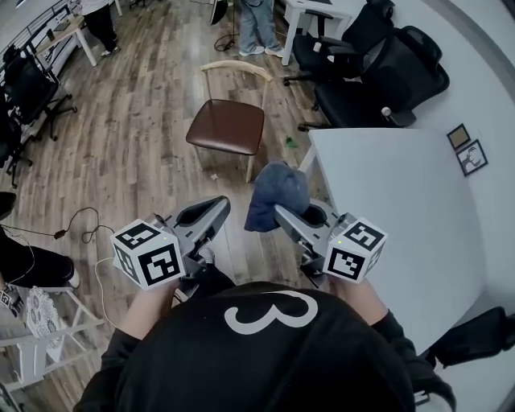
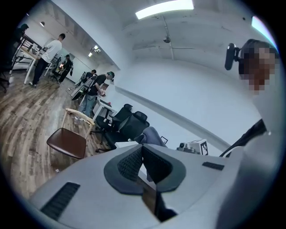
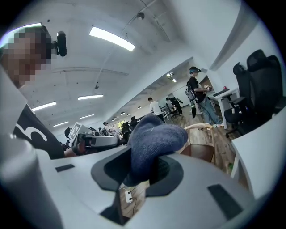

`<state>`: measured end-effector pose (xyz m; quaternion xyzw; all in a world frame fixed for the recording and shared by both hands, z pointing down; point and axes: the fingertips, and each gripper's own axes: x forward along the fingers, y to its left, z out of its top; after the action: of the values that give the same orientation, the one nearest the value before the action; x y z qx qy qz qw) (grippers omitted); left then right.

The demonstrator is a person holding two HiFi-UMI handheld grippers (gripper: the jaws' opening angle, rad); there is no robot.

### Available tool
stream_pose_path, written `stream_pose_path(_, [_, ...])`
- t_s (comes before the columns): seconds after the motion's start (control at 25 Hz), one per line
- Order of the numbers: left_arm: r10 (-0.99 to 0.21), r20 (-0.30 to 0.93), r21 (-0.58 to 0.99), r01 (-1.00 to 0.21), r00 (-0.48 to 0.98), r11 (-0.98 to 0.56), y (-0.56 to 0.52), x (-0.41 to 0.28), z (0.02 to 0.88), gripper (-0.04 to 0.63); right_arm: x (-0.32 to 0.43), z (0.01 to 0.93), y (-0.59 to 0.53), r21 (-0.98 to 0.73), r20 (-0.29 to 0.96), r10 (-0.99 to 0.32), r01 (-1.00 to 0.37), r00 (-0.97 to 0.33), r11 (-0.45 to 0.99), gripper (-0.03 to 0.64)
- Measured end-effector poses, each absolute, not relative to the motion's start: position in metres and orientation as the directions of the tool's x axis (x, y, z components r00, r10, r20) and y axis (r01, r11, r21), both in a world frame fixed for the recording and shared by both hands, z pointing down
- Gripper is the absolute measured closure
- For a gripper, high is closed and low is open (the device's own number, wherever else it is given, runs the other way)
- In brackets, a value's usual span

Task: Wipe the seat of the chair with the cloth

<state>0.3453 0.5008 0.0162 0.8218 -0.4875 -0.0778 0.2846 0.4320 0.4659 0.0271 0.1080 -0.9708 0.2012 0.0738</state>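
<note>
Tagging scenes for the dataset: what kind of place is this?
Probably an open-plan office or lab: black swivel chairs beside a white desk, a wood-look floor, and people standing about further back.

**Our tally, kind by kind**

We count two claws: the left claw and the right claw. We count one blue cloth, in the right claw's jaws. Ahead of both claws stands one wooden chair with a brown seat. To the right of the right claw is one white bench. Beyond it we count at least two black office chairs and two picture frames. Far ahead stand two people.
</note>
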Motion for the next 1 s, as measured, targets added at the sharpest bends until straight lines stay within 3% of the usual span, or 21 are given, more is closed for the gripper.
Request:
stream_pose_path(0.72, [-0.826,0.27,0.669,-0.714,0.495,-0.209,0.402,0.101,0.096,0.581,0.188,0.092,0.359,-0.485,0.353,-0.11,-0.282,-0.929,0.828,0.531])
stream_pose_path(1.0, [-0.803,0.309,0.683,-0.707,0.51,-0.186,0.369,0.049,0.116,0.581,0.143,0.103,0.327,-0.504,0.363,-0.137,-0.318,-0.922,0.803,0.531])
